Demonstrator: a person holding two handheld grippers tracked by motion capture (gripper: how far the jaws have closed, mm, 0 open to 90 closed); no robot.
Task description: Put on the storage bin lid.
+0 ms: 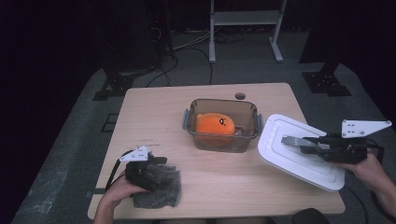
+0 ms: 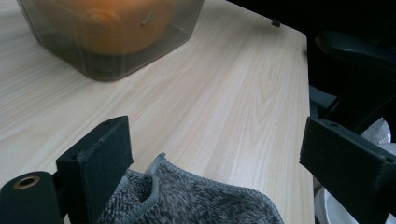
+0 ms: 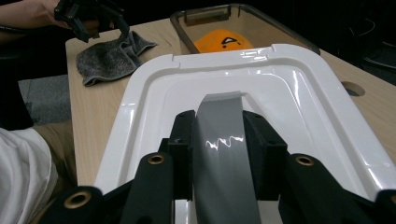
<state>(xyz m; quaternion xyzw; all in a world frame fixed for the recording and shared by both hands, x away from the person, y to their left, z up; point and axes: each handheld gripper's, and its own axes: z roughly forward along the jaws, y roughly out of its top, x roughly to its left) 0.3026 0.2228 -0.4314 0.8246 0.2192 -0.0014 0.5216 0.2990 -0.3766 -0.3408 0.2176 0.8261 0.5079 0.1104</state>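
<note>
We see a glossy white lid (image 1: 299,151) with a grey handle strap (image 3: 224,140) running down its middle. The container (image 1: 222,125) is smoky, see-through grey-brown, and the plush toy (image 1: 214,125) inside it is bright orange with small dark markings on its face. The cloth (image 1: 161,190) is a mottled, heathered grey. The table (image 1: 154,116) is pale wood with a fine straight grain. Both the left gripper (image 1: 159,161) and the right gripper (image 1: 292,141) are black, each topped by a light grey plate.

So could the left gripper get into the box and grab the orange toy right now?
Probably yes. The box is open on top, since the right gripper holds the white lid off to the side. The left gripper sits open over the grey cloth.
</note>
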